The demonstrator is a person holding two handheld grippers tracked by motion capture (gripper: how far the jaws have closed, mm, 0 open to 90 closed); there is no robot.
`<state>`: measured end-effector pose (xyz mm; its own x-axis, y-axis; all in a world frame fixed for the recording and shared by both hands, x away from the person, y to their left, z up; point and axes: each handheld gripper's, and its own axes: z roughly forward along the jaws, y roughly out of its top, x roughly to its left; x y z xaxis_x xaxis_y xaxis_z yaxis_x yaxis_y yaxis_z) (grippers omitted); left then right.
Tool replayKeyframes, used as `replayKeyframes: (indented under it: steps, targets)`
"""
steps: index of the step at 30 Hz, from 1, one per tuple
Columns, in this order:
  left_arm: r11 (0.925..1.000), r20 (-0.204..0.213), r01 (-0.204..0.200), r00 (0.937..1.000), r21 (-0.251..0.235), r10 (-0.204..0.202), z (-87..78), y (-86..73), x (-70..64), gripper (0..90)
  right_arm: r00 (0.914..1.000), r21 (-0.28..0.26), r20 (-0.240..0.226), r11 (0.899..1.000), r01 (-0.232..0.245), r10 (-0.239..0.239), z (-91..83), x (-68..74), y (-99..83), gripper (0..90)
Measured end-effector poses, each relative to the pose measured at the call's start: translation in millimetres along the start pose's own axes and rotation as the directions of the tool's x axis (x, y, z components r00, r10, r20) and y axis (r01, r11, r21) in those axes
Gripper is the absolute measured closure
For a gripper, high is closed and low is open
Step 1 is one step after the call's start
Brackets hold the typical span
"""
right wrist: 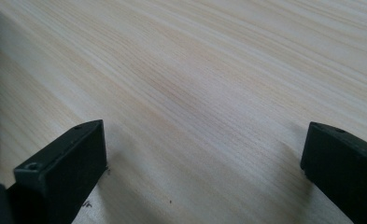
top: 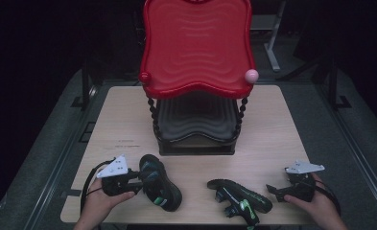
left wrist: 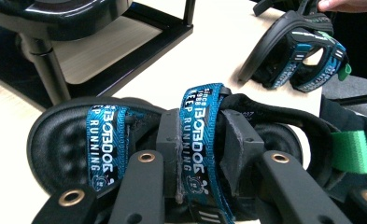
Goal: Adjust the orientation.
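Observation:
Two black sandals with blue printed straps and green tabs lie near the table's front edge. The left sandal (top: 163, 188) sits upright. My left gripper (top: 145, 176) is shut on its middle strap (left wrist: 195, 116), the jaws pinching the strap from both sides above the footbed (left wrist: 59, 144). The second sandal (top: 239, 195) lies tipped on its side (left wrist: 293, 51) farther right. Just right of it, my right gripper (top: 274, 190) is open, its jaws (right wrist: 204, 163) wide apart over bare wood with nothing between them.
A two-tier rack stands mid-table: a red wavy tray (top: 195, 43) on top, a black tray (top: 195, 120) below on a black base. A pink ball (top: 251, 75) and a red ball (top: 144, 76) cap its front corners. The wooden table (top: 272, 124) ends close to my hands.

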<state>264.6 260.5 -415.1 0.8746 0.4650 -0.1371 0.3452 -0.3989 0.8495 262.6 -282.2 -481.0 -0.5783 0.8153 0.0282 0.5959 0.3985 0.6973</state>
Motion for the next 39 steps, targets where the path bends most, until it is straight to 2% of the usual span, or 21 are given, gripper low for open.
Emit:
replayKeyframes:
  steps: [11, 13, 18, 21, 23, 29, 31, 34, 36, 37, 38, 39]
  targets:
    - [0.9980, 0.017, -0.007, 0.9998, 0.064, 0.006, 30.1, 14.1, 8.3, 69.3, 1.0000, 0.000, -0.001, 1.000, 0.001, -0.001, -0.1, -0.1, 0.0, 0.0]
    - [0.9964, 0.017, -0.002, 0.9999, 0.084, 0.001, 39.1, 16.7, 9.4, 69.2, 1.0000, 0.000, -0.001, 1.000, 0.001, -0.001, -0.1, -0.1, 0.0, 0.0]
    - [0.9953, 0.023, 0.010, 0.9997, 0.097, -0.013, 48.6, 18.7, 10.9, 68.6, 1.0000, 0.000, -0.002, 1.000, 0.001, -0.001, -0.1, -0.1, -0.1, 0.0]
    - [0.9966, 0.036, 0.030, 0.9988, 0.077, -0.032, 49.6, 18.9, 10.7, 66.8, 1.0000, 0.000, -0.002, 1.000, 0.002, -0.002, -0.1, -0.2, -0.1, 0.0]
    - [0.9967, 0.036, 0.028, 0.9989, 0.077, -0.031, 47.7, 19.8, 10.4, 64.4, 1.0000, 0.000, -0.002, 1.000, 0.002, -0.002, -0.2, -0.2, -0.2, 0.0]
    - [0.9992, 0.026, 0.020, 0.9994, 0.034, -0.021, 36.7, 27.3, 4.1, 57.2, 1.0000, 0.000, -0.002, 1.000, 0.002, -0.002, -0.2, -0.3, -0.2, 0.0]
    - [0.9995, 0.034, 0.017, 0.9992, 0.025, -0.018, 34.9, 28.9, 1.7, 58.4, 1.0000, 0.000, -0.002, 1.000, 0.002, -0.002, -0.3, -0.3, -0.2, 0.0]
    - [1.0000, 0.088, 0.005, 0.9961, -0.006, -0.004, 31.9, 35.1, -10.1, 60.3, 1.0000, 0.001, -0.002, 1.000, 0.002, -0.002, -0.3, -0.3, -0.3, 0.0]
    - [0.9997, 0.131, 0.008, 0.9914, -0.021, -0.005, 33.8, 36.8, -16.8, 61.0, 1.0000, 0.001, -0.002, 1.000, 0.001, -0.001, -0.4, -0.2, -0.3, 0.0]
    - [0.9997, 0.131, 0.008, 0.9914, -0.021, -0.005, 33.8, 36.8, -16.8, 61.4, 1.0000, 0.001, -0.002, 1.000, 0.001, -0.001, -0.4, -0.2, -0.3, 0.0]
    - [0.9996, 0.164, 0.008, 0.9864, -0.026, -0.003, 36.6, 37.1, -23.5, 61.7, 1.0000, 0.002, -0.002, 1.000, 0.001, -0.001, -0.5, -0.2, -0.4, 0.0]
    - [0.9997, 0.181, 0.009, 0.9835, -0.024, -0.004, 38.0, 36.6, -26.3, 61.9, 1.0000, 0.001, -0.002, 1.000, 0.002, -0.002, -0.6, -0.3, -0.5, 0.0]
